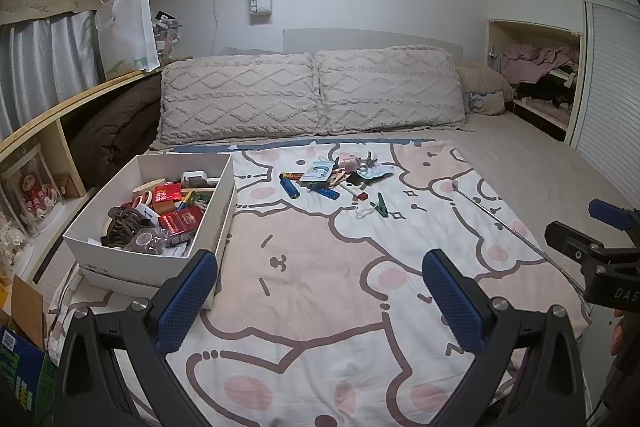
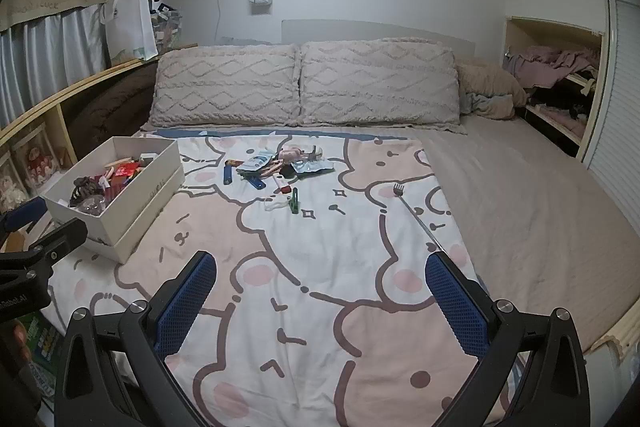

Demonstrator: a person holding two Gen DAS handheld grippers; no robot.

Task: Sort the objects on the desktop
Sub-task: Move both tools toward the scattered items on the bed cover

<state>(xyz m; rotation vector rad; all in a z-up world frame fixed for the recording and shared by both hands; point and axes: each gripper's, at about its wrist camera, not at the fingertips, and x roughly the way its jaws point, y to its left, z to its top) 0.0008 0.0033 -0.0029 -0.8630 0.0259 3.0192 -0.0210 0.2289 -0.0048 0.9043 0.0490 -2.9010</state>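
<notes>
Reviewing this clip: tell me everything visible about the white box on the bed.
The white box is an open, lidless rectangular carton, apparently cardboard, seemingly nested in a second shallow white tray. It sits upright on the cartoon-print blanket at the bed's left edge, beside the wooden shelf. It is partly filled with mixed clutter: red packets, brown hair ties, scissors, a white charger. Neither pair of tongs touches it.

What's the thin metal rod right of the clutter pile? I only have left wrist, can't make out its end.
Observer: It's a telescopic back scratcher. The right wrist view shows a small rake head on its far end.
Operator: Right jaws? I only see their edge.
Observer: The right gripper is open with nothing between the jaws, above the cartoon bedspread.
Operator: Near the rod?
Observer: The rod's near part runs behind its right finger.
</notes>
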